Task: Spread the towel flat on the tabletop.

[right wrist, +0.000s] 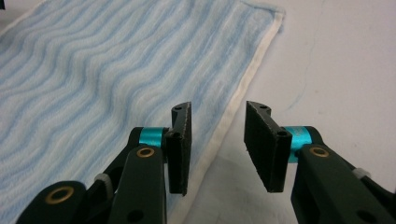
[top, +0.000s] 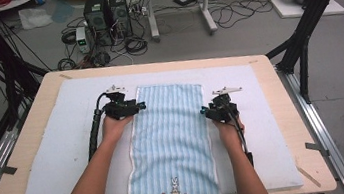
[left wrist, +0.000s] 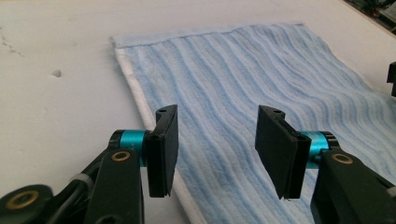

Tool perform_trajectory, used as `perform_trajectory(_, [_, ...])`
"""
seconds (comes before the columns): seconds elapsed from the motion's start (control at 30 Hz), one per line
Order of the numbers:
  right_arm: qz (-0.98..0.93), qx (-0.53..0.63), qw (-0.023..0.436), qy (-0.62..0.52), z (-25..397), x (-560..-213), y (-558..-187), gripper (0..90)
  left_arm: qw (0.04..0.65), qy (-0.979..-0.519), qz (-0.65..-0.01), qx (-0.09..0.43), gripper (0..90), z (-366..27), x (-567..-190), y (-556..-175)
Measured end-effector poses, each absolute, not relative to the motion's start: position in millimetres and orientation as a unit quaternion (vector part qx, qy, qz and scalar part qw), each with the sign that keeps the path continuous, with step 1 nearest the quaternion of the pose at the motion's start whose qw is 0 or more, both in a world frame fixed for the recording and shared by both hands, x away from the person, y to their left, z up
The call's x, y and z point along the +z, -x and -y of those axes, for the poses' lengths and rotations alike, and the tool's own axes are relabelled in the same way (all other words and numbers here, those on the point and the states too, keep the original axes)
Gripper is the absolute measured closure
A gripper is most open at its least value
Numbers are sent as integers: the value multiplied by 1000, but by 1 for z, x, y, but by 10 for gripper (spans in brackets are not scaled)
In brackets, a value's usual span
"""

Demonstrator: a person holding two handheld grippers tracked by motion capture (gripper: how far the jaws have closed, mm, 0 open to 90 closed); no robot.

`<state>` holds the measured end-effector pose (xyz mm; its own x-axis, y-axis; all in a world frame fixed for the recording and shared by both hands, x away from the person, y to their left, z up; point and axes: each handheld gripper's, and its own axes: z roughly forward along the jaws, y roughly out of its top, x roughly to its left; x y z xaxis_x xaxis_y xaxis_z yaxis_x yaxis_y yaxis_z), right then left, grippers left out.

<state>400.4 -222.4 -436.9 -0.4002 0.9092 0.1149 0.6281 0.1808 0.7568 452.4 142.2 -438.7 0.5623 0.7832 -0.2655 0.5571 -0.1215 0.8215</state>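
Left gripper [top: 140,105] at the left long edge of a blue striped towel [top: 171,142], jaws apart with nothing between them. Seen from the left gripper view [left wrist: 217,149], its jaws stand over the towel's [left wrist: 243,93] white border, one jaw above the hem and the other above the striped cloth; whether either jaw touches the fabric cannot be told. Right gripper [top: 205,111] at the opposite long edge, jaws likewise apart and empty. In the right gripper view [right wrist: 217,144] one jaw lies over the towel's [right wrist: 102,79] white hem and the other over the bare white mat [right wrist: 336,70] just beside it.

Towel: spread flat and lengthwise on the mat [top: 55,147], its far short edge toward the back of the table [top: 27,126], its near short edge hanging slightly past the mat's front edge. A small rabbit figure [top: 174,187] is printed near the near end. Both grippers sit in the far half of the towel, the left one a little farther back than the right.

Left hand [top: 113,127] and right hand [top: 230,129] grasp the grippers from behind, the forearms entering from the bottom of the high view. A black cable [top: 94,130] trails from the left gripper along the forearm.
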Motion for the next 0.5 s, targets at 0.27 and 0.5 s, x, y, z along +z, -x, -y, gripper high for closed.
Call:
perform_trajectory(0.27, [-751,382,176,-509,225,-443,-414,617,450,-756,-457,130,537,-137,-448,-467])
perform_trajectory(0.5, [-766,364,188,-495,216,-448,-418,705,411,-773,-454,168,581,-130,-450,-464])
